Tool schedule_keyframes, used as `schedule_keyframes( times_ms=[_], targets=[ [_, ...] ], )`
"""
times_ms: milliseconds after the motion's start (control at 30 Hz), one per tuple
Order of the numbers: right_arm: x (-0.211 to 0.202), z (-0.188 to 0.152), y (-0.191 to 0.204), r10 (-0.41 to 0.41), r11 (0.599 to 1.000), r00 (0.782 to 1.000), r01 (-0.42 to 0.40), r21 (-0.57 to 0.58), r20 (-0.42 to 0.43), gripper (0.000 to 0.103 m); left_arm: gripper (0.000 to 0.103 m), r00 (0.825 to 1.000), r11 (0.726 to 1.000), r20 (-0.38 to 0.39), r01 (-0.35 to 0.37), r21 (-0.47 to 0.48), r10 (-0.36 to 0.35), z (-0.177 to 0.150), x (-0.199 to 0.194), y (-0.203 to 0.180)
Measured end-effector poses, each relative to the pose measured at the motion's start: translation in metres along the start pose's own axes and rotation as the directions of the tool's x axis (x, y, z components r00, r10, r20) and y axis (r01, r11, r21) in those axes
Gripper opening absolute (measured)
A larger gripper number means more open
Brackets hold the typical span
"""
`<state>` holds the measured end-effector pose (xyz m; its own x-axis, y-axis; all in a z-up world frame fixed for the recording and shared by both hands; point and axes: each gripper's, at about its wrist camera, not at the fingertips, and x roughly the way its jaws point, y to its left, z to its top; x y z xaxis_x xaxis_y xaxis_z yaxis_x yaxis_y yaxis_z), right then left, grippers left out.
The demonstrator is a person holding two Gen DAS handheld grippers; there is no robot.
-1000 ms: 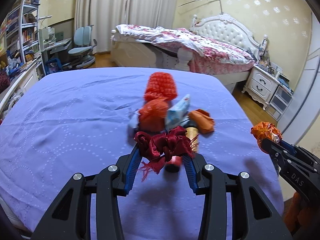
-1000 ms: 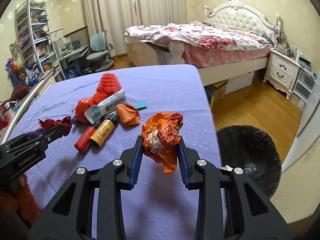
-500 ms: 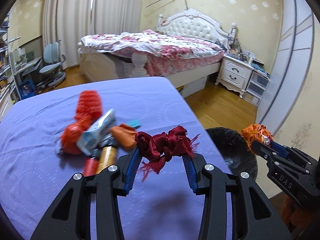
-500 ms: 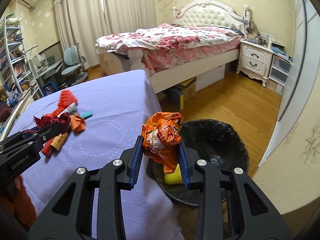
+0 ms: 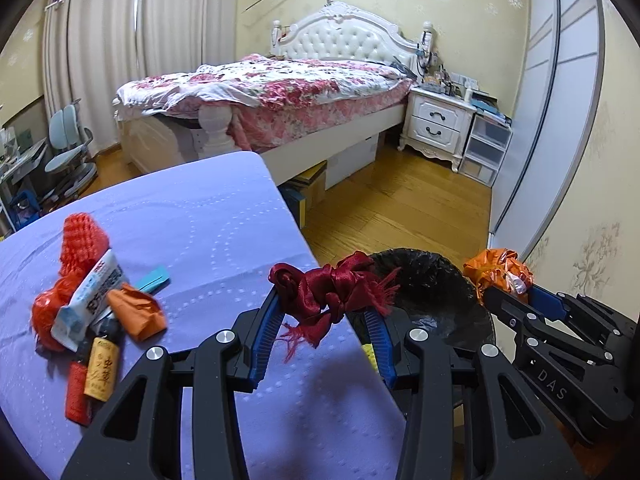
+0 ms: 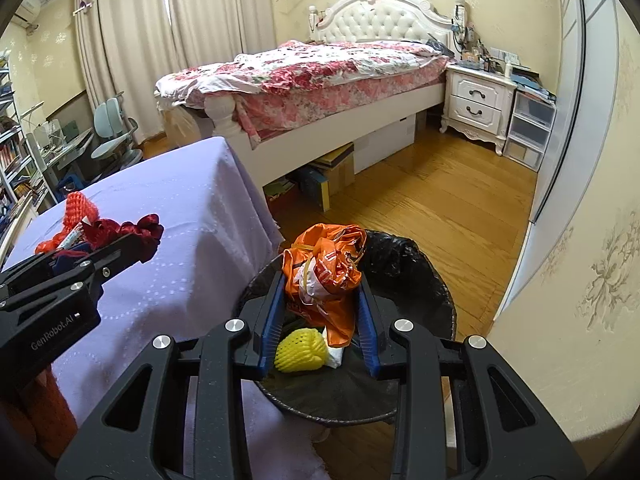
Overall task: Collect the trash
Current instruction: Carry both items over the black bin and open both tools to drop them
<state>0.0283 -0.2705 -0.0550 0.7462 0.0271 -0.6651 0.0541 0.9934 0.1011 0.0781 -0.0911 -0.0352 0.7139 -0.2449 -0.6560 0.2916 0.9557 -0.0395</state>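
Observation:
My left gripper (image 5: 326, 300) is shut on a dark red ribbon bow (image 5: 328, 288), held over the right edge of the purple-covered table (image 5: 208, 216). My right gripper (image 6: 320, 280) is shut on a crumpled orange plastic bag (image 6: 326, 268), held above the black-lined trash bin (image 6: 404, 264). In the bin lie a yellow foam net (image 6: 298, 350) and a white scrap. On the table remain a red mesh net (image 5: 80, 240), a white tube (image 5: 90, 294), an orange wrapper (image 5: 138, 310), a small brown bottle (image 5: 102, 368) and a red cylinder (image 5: 76, 392).
The bin (image 5: 432, 280) stands on the wooden floor just right of the table. Behind are a bed (image 6: 320, 68), a white nightstand (image 6: 478, 106), plastic drawers (image 6: 532, 128) and boxes under the bed. A wall runs along the right; a desk chair (image 6: 110, 136) and shelves stand at left.
Both grippers have swung right with their loads, off the table's middle toward the bin. The orange bag now hangs over the bin; the ribbon has reached the table's right edge.

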Motion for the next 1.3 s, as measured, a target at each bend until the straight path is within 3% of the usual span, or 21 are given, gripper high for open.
schedule_keyframes(
  times_ms=[700,800,967,1067,1300],
  targets=[
    [0.015,0.007,-0.022,-0.030,0.999,1.000,0.030,0.033,-0.003,0.035,0.044,0.999,0.998,-0.044,0.005,0.059,-0.002,0.004,0.037,-0.027],
    [0.015,0.007,-0.024,-0.038,0.998,0.999,0.037,0.046,0.006,0.055,0.056,0.999,0.998,-0.054,0.000,0.062,0.004,0.003,0.039,-0.028],
    [0.012,0.009,-0.027,-0.053,0.997,0.998,0.052,0.057,0.016,0.057,0.074,0.999,0.998,-0.042,-0.013,0.054,0.016,0.001,0.035,-0.026],
    [0.008,0.009,-0.028,-0.066,0.996,0.997,0.065,0.061,0.026,0.060,0.077,0.999,0.999,-0.040,-0.029,0.046,0.031,0.001,0.033,-0.023],
    [0.002,0.009,-0.030,-0.076,0.994,0.996,0.072,0.086,0.040,0.080,0.083,0.995,0.995,-0.026,-0.095,0.025,0.095,-0.004,0.021,-0.011]
  ],
)
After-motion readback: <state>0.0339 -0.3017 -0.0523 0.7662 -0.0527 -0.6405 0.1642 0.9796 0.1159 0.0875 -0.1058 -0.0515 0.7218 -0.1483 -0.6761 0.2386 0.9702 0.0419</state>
